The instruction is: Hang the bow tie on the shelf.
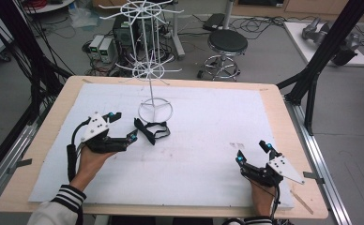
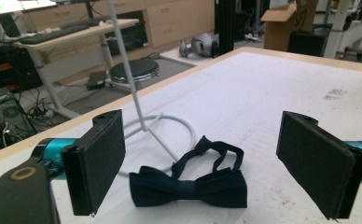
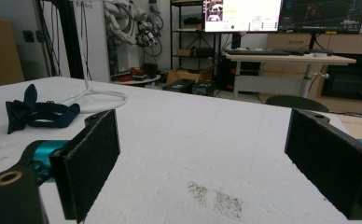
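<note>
Left tool point(image 1: 122, 125), black two-jaw unit with teal joints and a white three-cornered plate on top, sits at the left-middle of the table point(image 1: 274, 98) in the high view, tips pointing at the dark navy fabric bow tie point(image 1: 151, 131). Jaws spread wide, nothing between the pads. Tips near the bow tie, not touching it.

Left gripper view: the left tool point(image 2: 216, 168) has both black padded jaws apart, and the bow tie point(image 2: 188, 187) lies flat on the white foam sheet point(image 2: 272, 93) that covers the table, low in the gap between them. Its strap loops back toward the ring base of the white wire hanging stand point(image 2: 137, 100). The strap end lies right at the ring; can't tell if it overlaps it.

High view: the white wire stand point(image 1: 147, 70) stands upright, back-middle of the sheet, with two tiers of spoke arms. The bow tie is just in front and right of the ring base.

Right tool point(image 1: 254, 153), same build, rests at the front right of the table, well apart from the bow tie. Right gripper view: right tool point(image 3: 202, 154) jaws spread, bare white sheet between them, grey smudge point(image 3: 215, 198) on the sheet just ahead. Bow tie point(image 3: 37, 113) far off at left, stand base point(image 3: 100, 97) beside it.

A person's striped sleeve point(image 1: 67, 197) shows at the bottom left.
</note>
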### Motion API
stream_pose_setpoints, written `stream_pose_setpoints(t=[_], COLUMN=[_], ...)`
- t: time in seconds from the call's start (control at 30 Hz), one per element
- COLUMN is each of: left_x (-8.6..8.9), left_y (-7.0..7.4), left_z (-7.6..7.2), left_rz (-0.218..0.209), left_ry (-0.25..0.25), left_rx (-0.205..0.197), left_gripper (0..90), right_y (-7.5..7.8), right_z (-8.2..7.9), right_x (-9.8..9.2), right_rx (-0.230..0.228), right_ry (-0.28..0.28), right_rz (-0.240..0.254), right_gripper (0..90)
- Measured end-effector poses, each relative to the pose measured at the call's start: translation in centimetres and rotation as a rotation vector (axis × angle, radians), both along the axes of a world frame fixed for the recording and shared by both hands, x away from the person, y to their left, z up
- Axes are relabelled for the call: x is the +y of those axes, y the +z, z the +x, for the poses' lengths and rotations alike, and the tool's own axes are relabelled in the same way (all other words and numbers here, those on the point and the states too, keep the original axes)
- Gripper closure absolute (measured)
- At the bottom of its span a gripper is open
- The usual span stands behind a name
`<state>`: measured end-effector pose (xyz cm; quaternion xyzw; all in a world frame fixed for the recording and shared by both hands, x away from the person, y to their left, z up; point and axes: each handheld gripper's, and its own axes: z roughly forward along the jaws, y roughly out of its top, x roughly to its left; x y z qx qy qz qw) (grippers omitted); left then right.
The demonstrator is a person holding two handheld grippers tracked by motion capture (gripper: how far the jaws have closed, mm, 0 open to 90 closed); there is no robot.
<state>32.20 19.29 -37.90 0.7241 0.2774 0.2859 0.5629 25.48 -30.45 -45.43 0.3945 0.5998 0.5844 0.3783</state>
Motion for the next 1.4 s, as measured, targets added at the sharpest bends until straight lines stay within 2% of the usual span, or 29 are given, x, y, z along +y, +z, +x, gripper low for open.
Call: stream_pose_setpoints(t=[0.37,0.53,0.87,1.17,1.23,1.27,1.4], left_x=[-2.4,-3.9,-5.4,-7.2,-7.6,-7.8,-8.5], left_y=[0.8,0.9,0.4,0.0,-0.1,-0.2,-0.7], left_z=[0.9,1.6,2.7,3.8,4.1,4.2,4.7], left_rz=[0.064,0.115,0.215,0.326,0.342,0.356,0.396], left_ry=[-0.034,-0.052,-0.078,-0.081,-0.082,-0.066,-0.072], left_rx=[0.022,0.068,0.14,0.193,0.201,0.215,0.24], left_gripper=[15.9,16.0,16.0,16.3,16.5,16.6,16.7], right_y=[0.0,0.0,0.0,0.0,0.0,0.0,0.0], right_z=[0.0,0.0,0.0,0.0,0.0,0.0,0.0], right_x=[-0.1,-0.1,-0.1,-0.1,-0.1,-0.1,-0.1], right_rx=[0.0,0.0,-0.001,0.001,0.001,0.001,0.001], right_ry=[-0.001,-0.001,0.001,-0.001,-0.002,-0.001,-0.002], right_rz=[0.004,0.006,0.007,0.009,0.008,0.01,0.008], right_gripper=[9.3,9.3,9.3,9.3,9.3,9.3,9.3])
